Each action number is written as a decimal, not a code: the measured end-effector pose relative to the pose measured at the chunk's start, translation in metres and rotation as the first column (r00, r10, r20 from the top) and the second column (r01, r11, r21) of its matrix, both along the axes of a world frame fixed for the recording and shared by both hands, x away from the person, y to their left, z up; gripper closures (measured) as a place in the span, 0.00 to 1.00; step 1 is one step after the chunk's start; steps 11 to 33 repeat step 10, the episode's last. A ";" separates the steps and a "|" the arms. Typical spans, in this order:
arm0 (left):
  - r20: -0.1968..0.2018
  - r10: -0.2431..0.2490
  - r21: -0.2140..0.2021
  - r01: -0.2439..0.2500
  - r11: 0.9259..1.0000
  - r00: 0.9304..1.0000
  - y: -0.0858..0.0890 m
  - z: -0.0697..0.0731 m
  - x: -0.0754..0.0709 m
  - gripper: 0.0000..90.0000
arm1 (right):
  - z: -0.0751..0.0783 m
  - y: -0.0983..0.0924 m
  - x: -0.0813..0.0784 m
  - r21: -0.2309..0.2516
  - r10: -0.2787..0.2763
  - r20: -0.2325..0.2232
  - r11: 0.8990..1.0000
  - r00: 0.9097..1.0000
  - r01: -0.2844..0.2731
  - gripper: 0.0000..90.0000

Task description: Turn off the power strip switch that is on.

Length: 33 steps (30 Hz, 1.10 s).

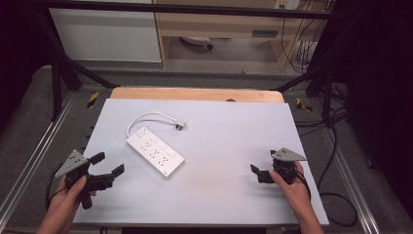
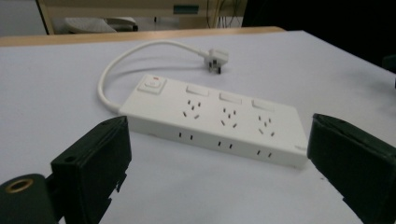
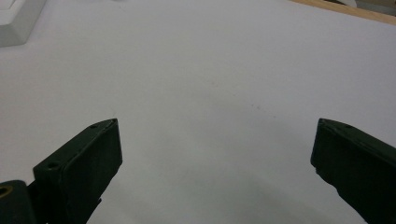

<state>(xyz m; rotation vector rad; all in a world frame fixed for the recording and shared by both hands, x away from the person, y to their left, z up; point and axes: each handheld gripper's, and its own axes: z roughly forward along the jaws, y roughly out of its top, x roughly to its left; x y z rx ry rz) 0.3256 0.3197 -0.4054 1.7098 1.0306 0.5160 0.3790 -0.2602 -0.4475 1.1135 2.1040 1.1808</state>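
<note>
High view: a white power strip (image 1: 155,150) is laid diagonally left of centre on the pale table (image 1: 229,146), its cord (image 1: 146,118) looped to a plug (image 1: 179,125) behind it. The left gripper (image 1: 110,164) is held near the front-left edge, the right gripper (image 1: 263,165) near the front-right; both are spread and empty.

Left gripper view: jaws are seen wide apart, nothing grasped, with the power strip just beyond them.

Right gripper view: jaws are released over bare table; a strip corner (image 3: 16,21) is seen top left.

Power strip (image 1: 155,151) on table (image 1: 224,195) left-ctr, plug (image 1: 179,125) behind it.
</note>
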 end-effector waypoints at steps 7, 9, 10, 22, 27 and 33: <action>-0.063 -0.033 0.073 0.038 0.997 0.997 -0.013 -0.015 0.002 0.07 | -0.003 0.001 0.002 -0.022 -0.022 -0.023 1.000 0.999 0.021 0.02; -0.070 -0.040 0.073 0.045 0.996 0.997 -0.015 -0.017 0.003 0.07 | -0.007 0.002 0.004 -0.047 -0.046 -0.056 0.998 0.997 0.043 0.03; -0.072 -0.045 0.075 0.050 0.996 0.996 -0.017 -0.017 0.003 0.07 | -0.010 0.003 0.006 -0.062 -0.063 -0.080 0.996 0.995 0.058 0.03; -0.072 -0.045 0.075 0.050 0.996 0.996 -0.017 -0.017 0.003 0.07 | -0.010 0.003 0.006 -0.062 -0.063 -0.080 0.996 0.995 0.058 0.03; -0.072 -0.045 0.075 0.050 0.996 0.996 -0.017 -0.017 0.003 0.07 | -0.010 0.003 0.006 -0.062 -0.063 -0.080 0.996 0.995 0.058 0.03; -0.072 -0.045 0.075 0.050 0.996 0.996 -0.017 -0.017 0.003 0.07 | -0.010 0.003 0.006 -0.062 -0.063 -0.080 0.996 0.995 0.058 0.03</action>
